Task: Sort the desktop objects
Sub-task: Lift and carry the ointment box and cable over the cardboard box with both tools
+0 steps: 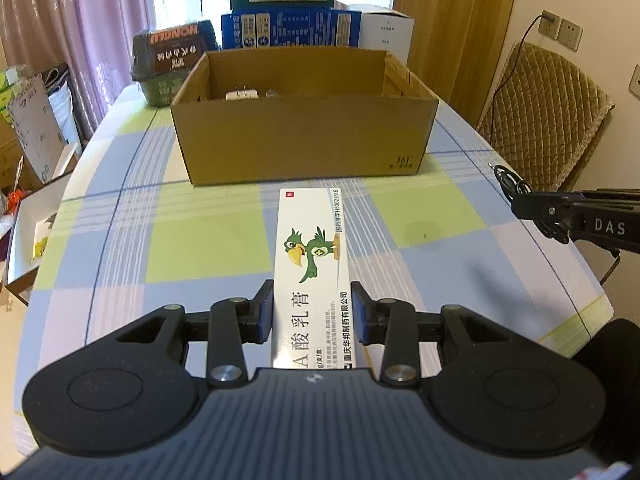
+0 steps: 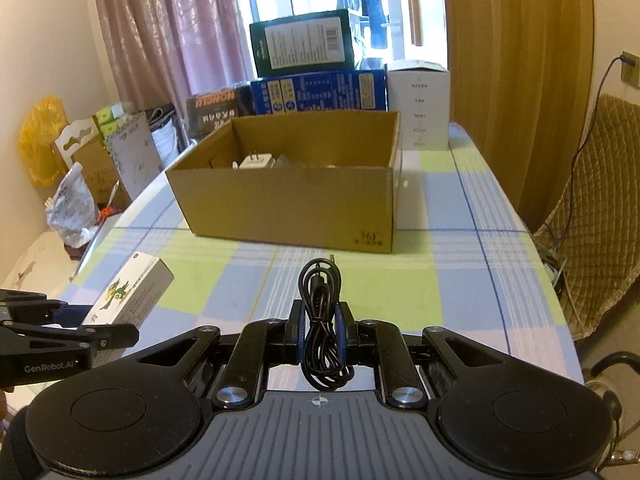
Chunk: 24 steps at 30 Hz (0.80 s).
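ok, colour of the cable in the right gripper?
Black. The coiled cable shows best in the right wrist view, pinched in the right gripper.

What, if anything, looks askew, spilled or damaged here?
Nothing stands out. The left gripper holds the ointment box squarely, the right gripper holds a coiled black cable, and the cardboard box sits upright and intact.

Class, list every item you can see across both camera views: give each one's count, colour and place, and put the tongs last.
Ointment box: one, white with green bird, gripped by left tongs.
Coiled cable: one, black, gripped by right tongs.
Cardboard box: one, brown, open, mid-table.
Plug adapter: one, white, inside cardboard box.
Stacked cartons: several, green, blue, white, behind cardboard box.
Tablecloth: one, checked blue, green, lilac.
Chair: one, tan quilted, beside table.
Left tongs: black, closed.
Right tongs: black, closed.
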Each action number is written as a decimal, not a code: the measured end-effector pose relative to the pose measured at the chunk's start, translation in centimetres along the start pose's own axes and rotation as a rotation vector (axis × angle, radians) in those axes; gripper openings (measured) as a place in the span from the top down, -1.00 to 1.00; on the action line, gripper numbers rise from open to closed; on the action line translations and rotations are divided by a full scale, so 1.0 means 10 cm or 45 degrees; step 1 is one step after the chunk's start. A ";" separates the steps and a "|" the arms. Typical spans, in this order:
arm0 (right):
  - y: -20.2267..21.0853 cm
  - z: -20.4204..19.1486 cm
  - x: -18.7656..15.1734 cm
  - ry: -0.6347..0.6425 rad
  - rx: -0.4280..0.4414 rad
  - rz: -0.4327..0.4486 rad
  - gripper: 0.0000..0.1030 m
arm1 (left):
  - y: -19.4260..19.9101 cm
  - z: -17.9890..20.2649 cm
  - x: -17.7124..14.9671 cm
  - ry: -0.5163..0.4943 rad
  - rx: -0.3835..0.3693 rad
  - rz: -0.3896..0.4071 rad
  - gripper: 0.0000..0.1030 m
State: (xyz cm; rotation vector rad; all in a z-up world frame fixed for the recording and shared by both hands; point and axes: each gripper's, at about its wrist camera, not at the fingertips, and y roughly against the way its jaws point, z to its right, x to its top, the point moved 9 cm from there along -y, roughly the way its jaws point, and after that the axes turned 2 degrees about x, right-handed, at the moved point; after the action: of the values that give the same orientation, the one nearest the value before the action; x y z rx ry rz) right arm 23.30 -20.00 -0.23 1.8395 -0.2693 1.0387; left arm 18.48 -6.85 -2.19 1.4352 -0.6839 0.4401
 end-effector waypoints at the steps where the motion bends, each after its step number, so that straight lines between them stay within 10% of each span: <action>1: 0.02 -0.01 0.04 -0.002 0.004 0.004 0.77 | 0.01 -0.01 0.04 -0.002 0.000 0.005 0.37; 24: -0.26 -0.04 0.88 0.048 0.038 -0.019 0.77 | -0.18 -0.44 0.95 -0.027 -0.003 -0.003 0.37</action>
State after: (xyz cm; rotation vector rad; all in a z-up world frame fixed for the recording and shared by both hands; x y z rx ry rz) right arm 30.00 -16.23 4.84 1.8435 -0.2188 1.0714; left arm 27.42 -3.87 2.77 1.4402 -0.6997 0.4225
